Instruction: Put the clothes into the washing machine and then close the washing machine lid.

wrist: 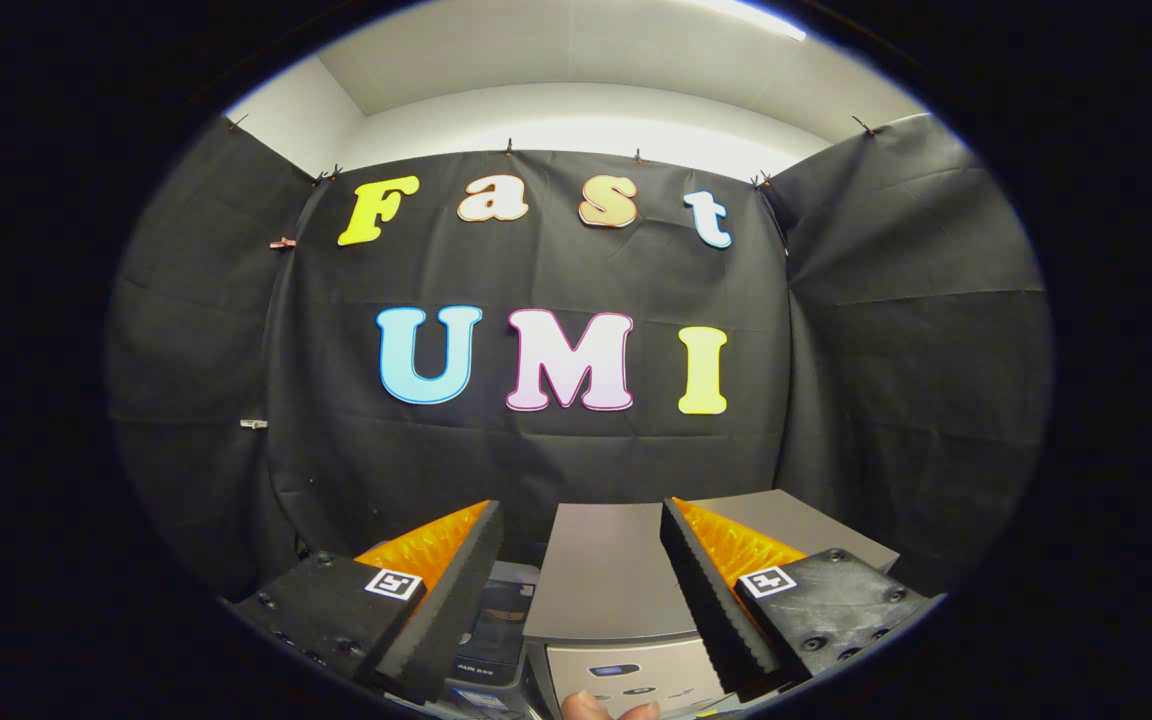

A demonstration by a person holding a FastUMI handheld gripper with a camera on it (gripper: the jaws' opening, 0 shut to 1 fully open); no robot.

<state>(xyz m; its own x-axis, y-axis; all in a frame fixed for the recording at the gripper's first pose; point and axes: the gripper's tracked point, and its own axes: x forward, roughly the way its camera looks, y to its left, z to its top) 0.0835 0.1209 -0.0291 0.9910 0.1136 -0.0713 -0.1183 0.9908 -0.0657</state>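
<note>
Tongs (581,520) apart – empty, washing machine (601,580) beyond

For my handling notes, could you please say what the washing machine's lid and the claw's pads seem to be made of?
Washing machine lid: probably matte grey plastic or painted metal; flat with a dull sheen. Pads of the open claw: likely black foam or rubber; ridged, with no shine.

No legible text, square coded tags on both tool (581,600) fingers, washing machine (601,590) panel print unreadable
</note>
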